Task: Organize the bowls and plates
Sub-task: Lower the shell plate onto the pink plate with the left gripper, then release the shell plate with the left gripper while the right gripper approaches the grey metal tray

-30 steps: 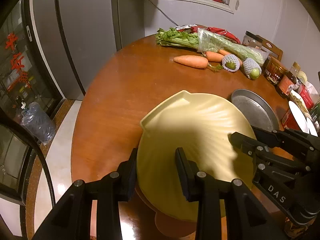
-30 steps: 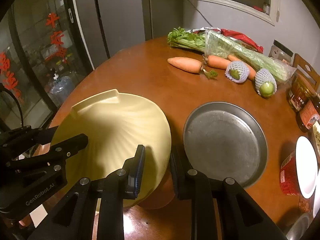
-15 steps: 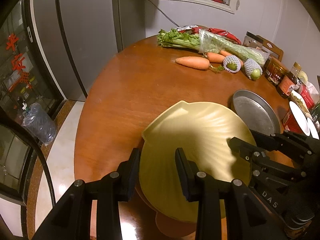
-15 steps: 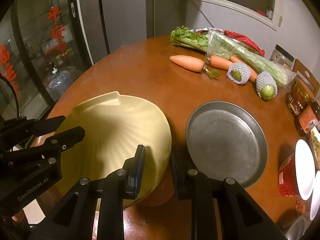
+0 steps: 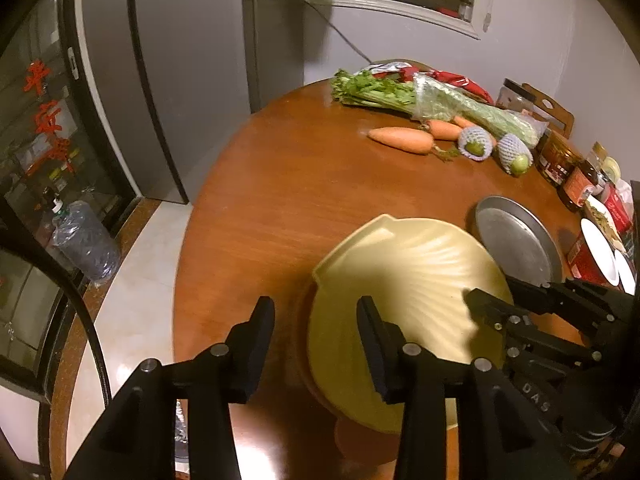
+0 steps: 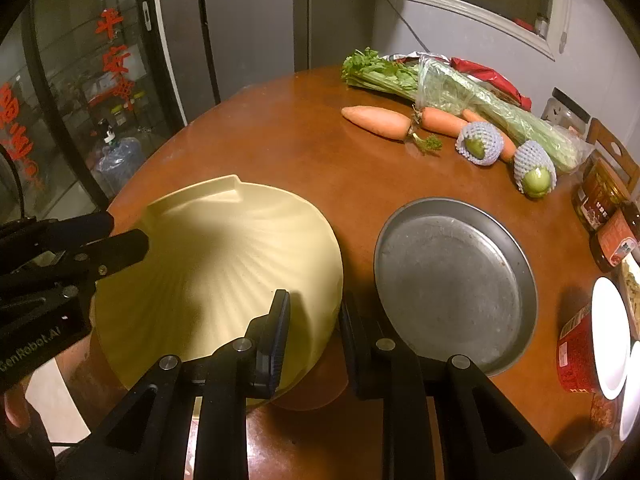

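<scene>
A pale yellow shell-shaped plate rests on an orange dish at the near edge of the round wooden table. My left gripper is open astride the plate's left rim, with the rim between its fingers. My right gripper is open astride the plate's right rim. A round grey metal plate lies flat just right of the yellow plate. Each gripper shows in the other's view.
Carrots, celery in plastic and two net-wrapped fruits lie at the far side. Jars, a red tub and white dishes stand at the right. A fridge and a water bottle are left of the table.
The yellow plate has come down lower toward the table. Both grippers have opened wider around its rim, the left one more.
</scene>
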`<state>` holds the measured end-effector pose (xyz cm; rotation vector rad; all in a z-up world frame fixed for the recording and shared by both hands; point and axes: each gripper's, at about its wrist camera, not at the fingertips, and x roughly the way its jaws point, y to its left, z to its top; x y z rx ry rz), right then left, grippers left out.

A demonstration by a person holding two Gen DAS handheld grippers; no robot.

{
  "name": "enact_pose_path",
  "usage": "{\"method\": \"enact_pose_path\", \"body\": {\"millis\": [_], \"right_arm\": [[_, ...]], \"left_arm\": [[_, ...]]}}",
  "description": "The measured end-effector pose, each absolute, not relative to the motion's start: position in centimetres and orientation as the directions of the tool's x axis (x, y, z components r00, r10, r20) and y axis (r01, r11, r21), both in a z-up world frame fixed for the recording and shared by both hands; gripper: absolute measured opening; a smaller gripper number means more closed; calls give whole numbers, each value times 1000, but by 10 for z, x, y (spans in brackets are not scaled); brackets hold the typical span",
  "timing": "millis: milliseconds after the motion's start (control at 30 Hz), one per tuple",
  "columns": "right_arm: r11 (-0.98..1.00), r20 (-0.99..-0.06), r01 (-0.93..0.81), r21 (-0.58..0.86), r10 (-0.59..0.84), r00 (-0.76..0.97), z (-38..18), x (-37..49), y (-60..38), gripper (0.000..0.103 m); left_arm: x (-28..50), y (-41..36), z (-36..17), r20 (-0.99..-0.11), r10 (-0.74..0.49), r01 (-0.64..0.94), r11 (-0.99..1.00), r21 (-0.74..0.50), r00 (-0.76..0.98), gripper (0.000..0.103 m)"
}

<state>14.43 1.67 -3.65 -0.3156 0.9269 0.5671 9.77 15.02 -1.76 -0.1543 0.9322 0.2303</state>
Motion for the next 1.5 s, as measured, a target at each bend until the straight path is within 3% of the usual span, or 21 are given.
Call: {"method": "enact_pose_path", "body": {"millis": [1000,1500], "right_arm": [[835,-823,-548,36,336,458,-32,124,-8,28],[867,-799,-495,62,340,496,-15,123,-32,33]], "left_arm": [[108,142,-40,-832,15,-170,981,-96,554,47],[99,155,-9,-794,89,-225,972,-61,601,51]]}}
